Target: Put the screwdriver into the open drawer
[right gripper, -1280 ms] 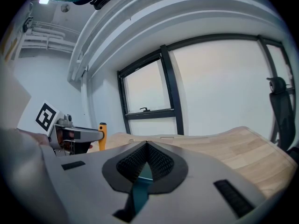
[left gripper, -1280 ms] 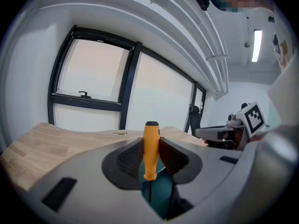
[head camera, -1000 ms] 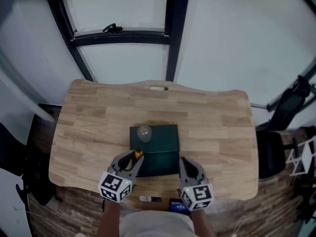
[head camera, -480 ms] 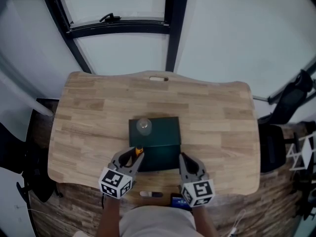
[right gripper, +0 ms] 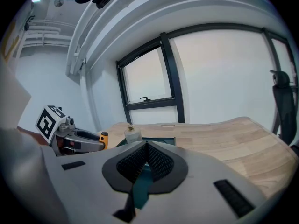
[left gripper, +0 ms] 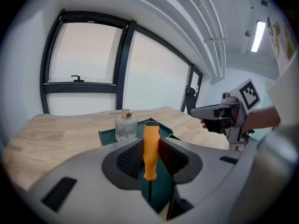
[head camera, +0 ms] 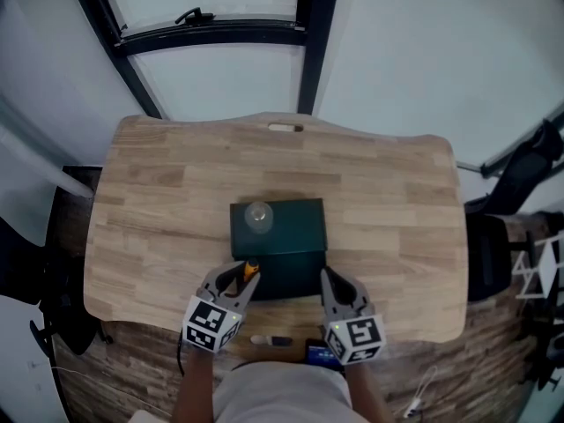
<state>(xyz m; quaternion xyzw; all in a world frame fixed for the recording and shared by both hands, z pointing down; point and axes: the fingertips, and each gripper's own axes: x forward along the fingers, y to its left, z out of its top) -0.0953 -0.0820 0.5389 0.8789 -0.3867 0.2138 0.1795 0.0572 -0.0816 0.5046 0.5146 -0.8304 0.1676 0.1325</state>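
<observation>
My left gripper [head camera: 241,276] is shut on the screwdriver [left gripper: 150,147], whose orange handle stands upright between the pads with its dark shaft pointing down. It hovers over the near left corner of the dark green drawer box [head camera: 291,227], just above the open drawer [head camera: 291,282]. A small glass bottle [head camera: 257,216] with a gold cap stands on the box's top left. My right gripper [head camera: 329,278] is at the drawer's near right corner, its jaws shut with nothing between them [right gripper: 146,147]. In the right gripper view, the left gripper [right gripper: 83,143] shows with the orange handle [right gripper: 103,136].
The box sits near the front middle of a wooden table [head camera: 159,210] with a slot [head camera: 284,128] at its far edge. Small things lie on the floor by the person's feet [head camera: 269,340]. A black chair [head camera: 529,170] stands at the right, and windows lie beyond the table.
The left gripper has sunk a little with the screwdriver still in its jaws. The right gripper has dipped slightly beside it. Neither has changed its grip.
</observation>
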